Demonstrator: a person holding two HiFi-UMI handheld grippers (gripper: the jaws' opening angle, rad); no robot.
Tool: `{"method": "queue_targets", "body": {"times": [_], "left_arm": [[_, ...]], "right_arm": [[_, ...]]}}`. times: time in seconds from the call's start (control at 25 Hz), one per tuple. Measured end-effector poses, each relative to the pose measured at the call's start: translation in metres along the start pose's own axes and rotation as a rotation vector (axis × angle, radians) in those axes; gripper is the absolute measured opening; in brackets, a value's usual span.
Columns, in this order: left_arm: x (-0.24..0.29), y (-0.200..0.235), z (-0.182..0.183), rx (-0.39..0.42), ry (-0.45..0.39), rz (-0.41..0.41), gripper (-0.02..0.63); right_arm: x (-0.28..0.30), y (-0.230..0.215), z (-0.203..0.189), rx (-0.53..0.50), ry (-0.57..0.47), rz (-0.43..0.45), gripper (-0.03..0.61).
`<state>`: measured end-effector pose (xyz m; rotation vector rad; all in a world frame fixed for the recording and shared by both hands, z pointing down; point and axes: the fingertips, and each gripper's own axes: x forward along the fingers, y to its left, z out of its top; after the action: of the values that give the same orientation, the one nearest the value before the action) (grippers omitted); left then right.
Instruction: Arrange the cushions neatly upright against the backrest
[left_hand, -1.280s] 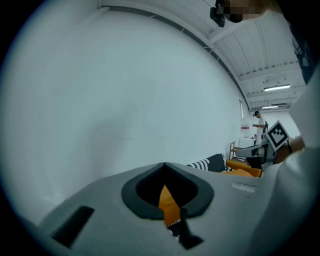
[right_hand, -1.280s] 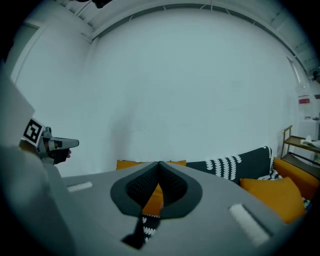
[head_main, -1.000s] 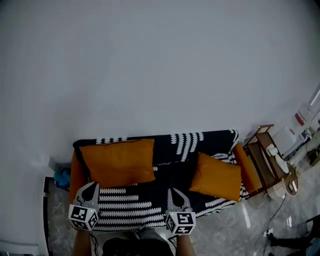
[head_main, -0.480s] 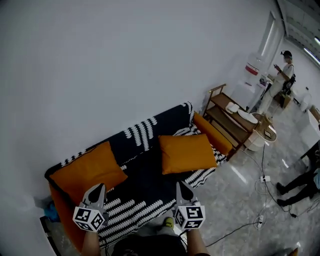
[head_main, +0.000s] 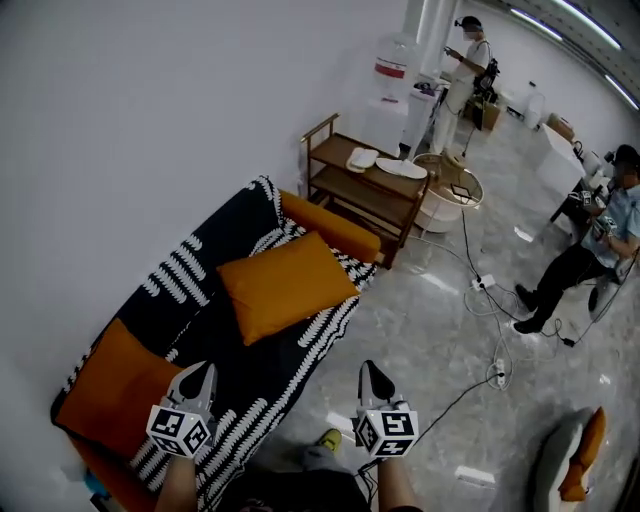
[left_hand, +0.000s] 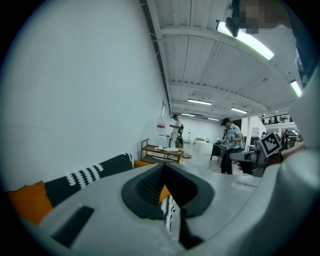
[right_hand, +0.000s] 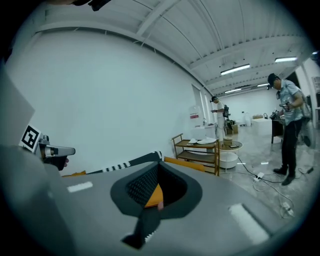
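A sofa under a black-and-white patterned throw (head_main: 205, 290) stands along the white wall. One orange cushion (head_main: 283, 283) leans on the seat toward the sofa's right end. A second orange cushion (head_main: 112, 390) rests at the left end, near the backrest. My left gripper (head_main: 196, 378) hovers shut and empty above the seat's front edge by the left cushion. Shut and empty too, my right gripper (head_main: 374, 379) hangs over the floor in front of the sofa. In the left gripper view the left cushion (left_hand: 29, 204) shows at the lower left.
A wooden side table (head_main: 362, 190) with plates stands past the sofa's right arm. Cables (head_main: 482, 300) trail across the marble floor. A seated person (head_main: 590, 250) is at the right and another stands (head_main: 467, 60) far back. A grey and orange cushion (head_main: 572, 465) lies at the lower right.
The head view has swung to the right, bringing the room, side table and people into sight. The sofa has slid to the lower left of the picture. Both grippers stay shut.
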<state>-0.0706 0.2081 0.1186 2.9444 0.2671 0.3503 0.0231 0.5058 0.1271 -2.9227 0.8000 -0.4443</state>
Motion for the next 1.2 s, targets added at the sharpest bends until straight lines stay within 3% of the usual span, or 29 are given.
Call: {"method": "queue_targets", "body": {"times": [0.28,0.64,0.88,1.2], "left_arm": [[0.125,-0.078,0.001,0.029,0.052,-0.053,0.000],[0.211,-0.121,-0.011,0.051,0.121,-0.132,0.000],[0.265,-0.105,-0.019,0.015,0.126,-0.124,0.000],[0.350,-0.039,-0.035,-0.055,0.165,-0.071,0.000]], "right_arm": [[0.019,-0.119,0.006,0.021,0.018,-0.030,0.012],[0.040,-0.172,0.011,0.062,-0.008,-0.053,0.014],[0.085,-0.207,0.008,0.051,0.021,-0.082,0.012],[0.207,-0.224,0.013,0.015,0.099,-0.039,0.014]]}}
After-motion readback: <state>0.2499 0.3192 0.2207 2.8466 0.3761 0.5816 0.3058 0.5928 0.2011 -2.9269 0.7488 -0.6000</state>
